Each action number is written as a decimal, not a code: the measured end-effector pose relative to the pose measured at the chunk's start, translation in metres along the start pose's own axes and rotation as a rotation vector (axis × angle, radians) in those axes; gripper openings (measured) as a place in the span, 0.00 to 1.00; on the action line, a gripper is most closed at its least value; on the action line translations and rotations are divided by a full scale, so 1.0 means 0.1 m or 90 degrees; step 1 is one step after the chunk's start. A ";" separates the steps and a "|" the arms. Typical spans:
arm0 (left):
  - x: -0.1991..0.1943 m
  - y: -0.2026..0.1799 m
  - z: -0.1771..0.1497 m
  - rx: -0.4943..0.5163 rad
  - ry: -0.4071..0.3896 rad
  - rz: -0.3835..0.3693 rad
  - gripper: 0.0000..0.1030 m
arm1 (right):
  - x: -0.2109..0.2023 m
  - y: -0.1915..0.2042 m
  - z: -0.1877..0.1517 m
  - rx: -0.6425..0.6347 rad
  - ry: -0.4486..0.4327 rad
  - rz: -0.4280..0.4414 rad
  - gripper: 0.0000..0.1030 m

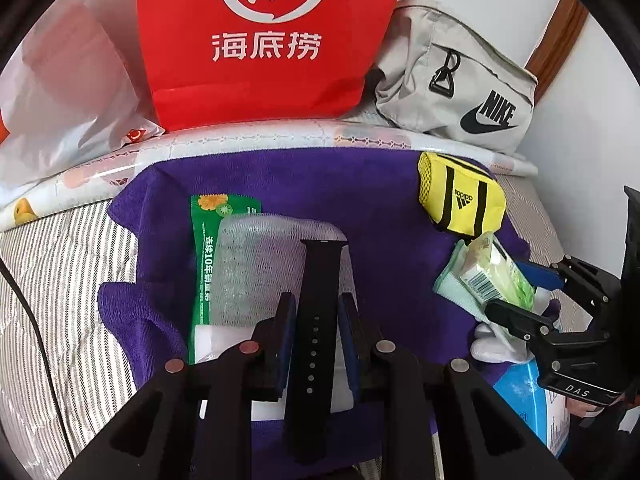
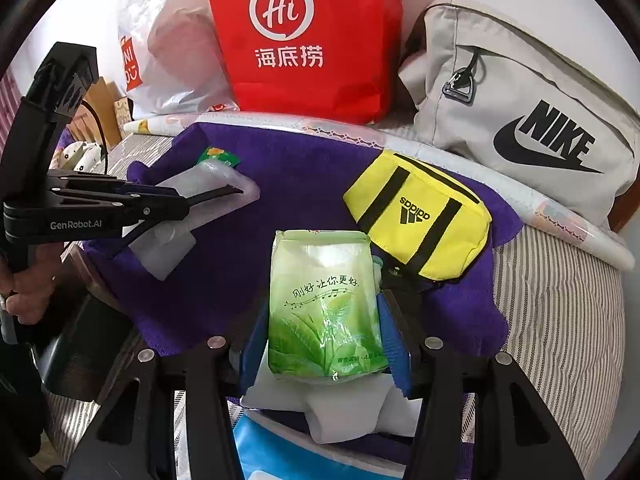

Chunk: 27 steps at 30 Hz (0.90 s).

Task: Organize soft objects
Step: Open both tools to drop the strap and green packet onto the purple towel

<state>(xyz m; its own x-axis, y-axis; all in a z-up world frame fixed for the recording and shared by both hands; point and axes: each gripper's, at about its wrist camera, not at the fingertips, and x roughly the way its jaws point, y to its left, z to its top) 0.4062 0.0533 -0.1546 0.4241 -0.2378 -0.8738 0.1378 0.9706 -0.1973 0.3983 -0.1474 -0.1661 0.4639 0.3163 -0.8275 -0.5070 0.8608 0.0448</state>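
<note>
The back edge of the purple terry towel (image 2: 224, 264) is walled off by an upright red paper bag (image 2: 308, 40), a crinkled white plastic bag (image 2: 168, 40) and a slumped grey fabric waist bag (image 2: 520, 92). The far right corner is blocked by a small yellow zip pouch with black stripes (image 2: 420, 220). Open towel is seen down the middle, between a bubble-wrap sleeve lying over a green sachet (image 1: 248, 256) and a green-printed tissue pack (image 2: 324, 308). This pack lies just beside the pouch. The striped grey-and-white bedsheet (image 1: 60, 300) outside the towel is unobstructed except for a thin black cable (image 1: 28, 304).
</note>
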 end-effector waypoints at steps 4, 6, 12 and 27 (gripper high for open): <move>-0.05 0.01 -0.01 -0.005 -0.001 -0.003 0.28 | -0.03 0.00 0.00 -0.001 -0.006 0.001 0.62; -0.11 0.02 -0.02 -0.014 -0.007 -0.013 0.31 | -0.07 0.01 0.01 -0.002 -0.016 -0.002 0.63; -0.34 0.06 -0.10 -0.026 -0.020 -0.004 0.42 | -0.29 0.04 -0.01 0.006 -0.037 -0.009 0.64; -1.20 0.10 -0.95 -0.067 -0.098 0.000 0.43 | -1.00 0.64 -0.61 0.021 -0.044 0.025 0.64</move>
<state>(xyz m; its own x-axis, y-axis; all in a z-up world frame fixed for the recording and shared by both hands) 0.2717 0.0945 -0.0943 0.5572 -0.2327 -0.7971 0.0471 0.9672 -0.2495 0.2758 -0.1484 -0.1149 0.4931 0.3764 -0.7844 -0.5025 0.8592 0.0965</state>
